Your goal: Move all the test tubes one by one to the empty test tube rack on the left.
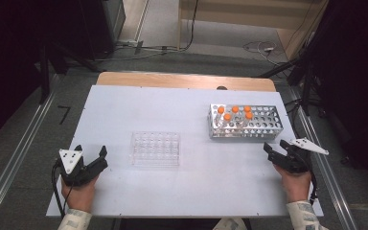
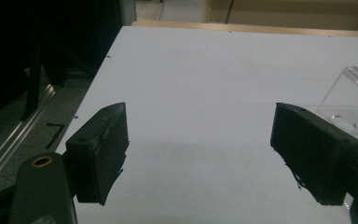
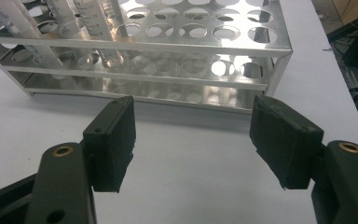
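A metal tube rack (image 1: 245, 121) stands at the right back of the white table; it holds several clear tubes with orange caps (image 1: 235, 109) in its left half. A clear plastic rack (image 1: 155, 148) sits near the table's middle with no tubes in it. My right gripper (image 1: 275, 145) hovers just in front of the metal rack (image 3: 168, 60), open, nothing between its jaws. Graduated tubes (image 3: 98, 28) stand in the rack's left holes in the right gripper view. My left gripper (image 1: 92, 151) rests open at the front left, left of the clear rack (image 2: 354, 102), holding nothing.
The white table top (image 1: 187, 187) ends on a wooden strip at the back. Metal rails (image 1: 14, 158) run along both sides on the floor, with cables and dark stands behind the table.
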The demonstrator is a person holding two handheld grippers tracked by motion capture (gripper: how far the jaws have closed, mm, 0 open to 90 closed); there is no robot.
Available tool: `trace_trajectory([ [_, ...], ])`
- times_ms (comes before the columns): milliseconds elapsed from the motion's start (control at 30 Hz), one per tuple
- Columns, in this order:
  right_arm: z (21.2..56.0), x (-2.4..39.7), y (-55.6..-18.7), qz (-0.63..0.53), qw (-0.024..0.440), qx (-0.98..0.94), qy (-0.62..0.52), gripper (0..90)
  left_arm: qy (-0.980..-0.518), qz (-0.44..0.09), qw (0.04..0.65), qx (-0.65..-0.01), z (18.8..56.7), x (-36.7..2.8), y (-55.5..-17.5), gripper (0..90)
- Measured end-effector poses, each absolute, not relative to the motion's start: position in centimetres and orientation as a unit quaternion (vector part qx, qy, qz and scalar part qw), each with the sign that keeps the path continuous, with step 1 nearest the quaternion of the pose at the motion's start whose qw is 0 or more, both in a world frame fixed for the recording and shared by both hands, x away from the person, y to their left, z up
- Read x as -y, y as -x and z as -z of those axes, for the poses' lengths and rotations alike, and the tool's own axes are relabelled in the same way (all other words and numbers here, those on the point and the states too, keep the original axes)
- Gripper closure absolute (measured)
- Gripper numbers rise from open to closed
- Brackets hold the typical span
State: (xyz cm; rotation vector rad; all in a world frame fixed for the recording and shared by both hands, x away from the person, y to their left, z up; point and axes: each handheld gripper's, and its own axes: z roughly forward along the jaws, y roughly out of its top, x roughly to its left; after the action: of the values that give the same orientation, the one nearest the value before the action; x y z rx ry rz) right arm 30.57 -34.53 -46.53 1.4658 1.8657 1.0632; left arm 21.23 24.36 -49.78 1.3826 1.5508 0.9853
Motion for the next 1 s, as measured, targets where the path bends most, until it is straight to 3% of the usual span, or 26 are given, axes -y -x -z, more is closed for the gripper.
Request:
trace_trajectory([
  [100,46.3,34.3,-30.8,-0.398,0.269,-0.691,-0.54,27.9,-0.549,-0.391,0.409,-0.615,49.8,-24.3,-21.2,19.3],
  [200,45.9,33.5,-31.4,-0.404,0.27,-0.691,-0.534,20.1,-0.548,-0.391,0.409,-0.616,49.8,-24.3,-21.3,19.3],
  [1000,45.5,30.4,-33.8,-0.413,0.269,-0.702,-0.514,22.6,-0.552,-0.388,0.409,-0.615,49.9,-24.3,-21.3,19.3],
])
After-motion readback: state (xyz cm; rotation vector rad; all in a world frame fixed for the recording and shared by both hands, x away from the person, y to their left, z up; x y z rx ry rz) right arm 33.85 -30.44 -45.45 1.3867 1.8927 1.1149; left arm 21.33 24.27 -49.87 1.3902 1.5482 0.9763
